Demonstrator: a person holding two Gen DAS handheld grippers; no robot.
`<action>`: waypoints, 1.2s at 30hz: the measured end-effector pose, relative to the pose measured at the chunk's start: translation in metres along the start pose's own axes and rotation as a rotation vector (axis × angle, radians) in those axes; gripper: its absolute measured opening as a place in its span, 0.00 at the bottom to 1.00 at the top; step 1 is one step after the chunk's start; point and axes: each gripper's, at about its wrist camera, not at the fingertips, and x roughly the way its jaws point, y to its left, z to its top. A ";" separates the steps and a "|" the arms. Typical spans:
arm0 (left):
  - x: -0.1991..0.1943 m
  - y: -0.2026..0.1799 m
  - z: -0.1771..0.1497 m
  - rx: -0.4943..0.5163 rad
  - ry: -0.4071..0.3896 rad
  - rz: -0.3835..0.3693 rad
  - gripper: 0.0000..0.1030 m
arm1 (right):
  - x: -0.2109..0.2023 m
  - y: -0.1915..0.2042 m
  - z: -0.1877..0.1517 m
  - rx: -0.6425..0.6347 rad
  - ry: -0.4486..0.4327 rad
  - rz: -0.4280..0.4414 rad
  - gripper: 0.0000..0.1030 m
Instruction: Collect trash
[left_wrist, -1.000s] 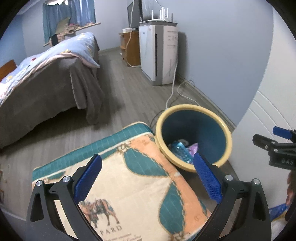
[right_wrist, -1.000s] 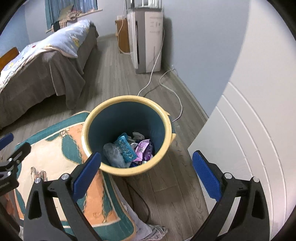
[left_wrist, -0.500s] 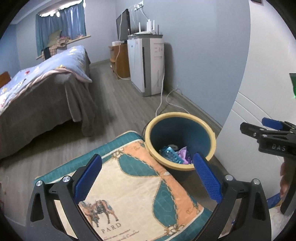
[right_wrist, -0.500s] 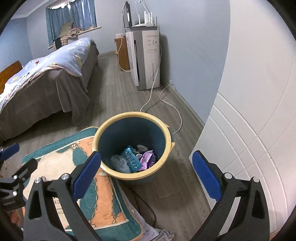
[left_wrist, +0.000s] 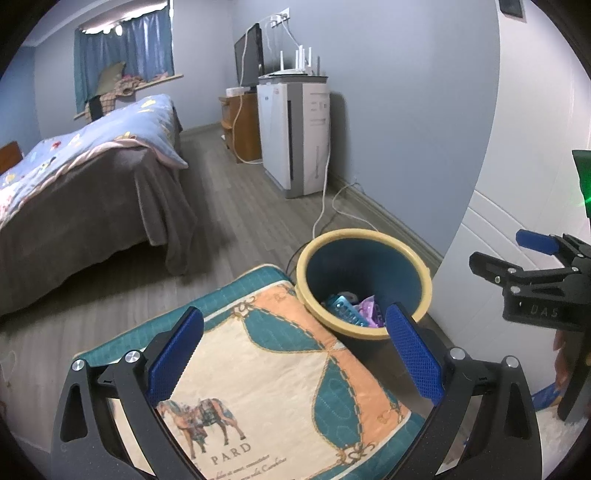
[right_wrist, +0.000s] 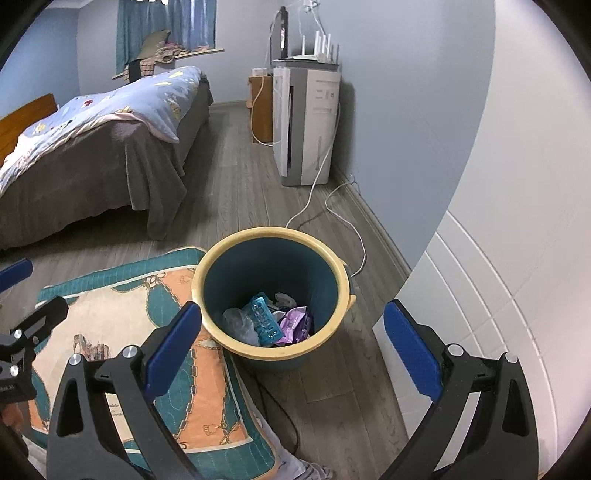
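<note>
Above the bin (right_wrist: 270, 291), raised higher than a second ago (both grippers' fingers (right_wrist: 173, 347) spread, empty); wrappers (right_wrist: 293, 325) already dropped inside

I see the bin (right_wrist: 271, 295) standing on the floor (right_wrist: 236, 192), touching the right edge of the cushion (right_wrist: 122, 332) — wrappers (right_wrist: 264, 321) lie in its bottom. A cable (right_wrist: 343, 229) runs behind it to the appliance (right_wrist: 306, 122) against the wall. The bed (right_wrist: 92, 147) stands far left; a panelled door (right_wrist: 498, 295) lies right.
</note>
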 end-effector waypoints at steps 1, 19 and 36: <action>-0.001 0.001 0.000 0.001 -0.002 0.003 0.95 | 0.000 0.000 0.000 -0.003 0.000 -0.002 0.94; -0.002 0.000 -0.002 0.005 -0.006 0.013 0.95 | -0.001 -0.002 -0.002 0.015 0.004 -0.007 0.94; -0.004 0.001 -0.003 0.015 -0.006 0.009 0.95 | -0.001 -0.002 -0.002 0.014 0.007 -0.006 0.94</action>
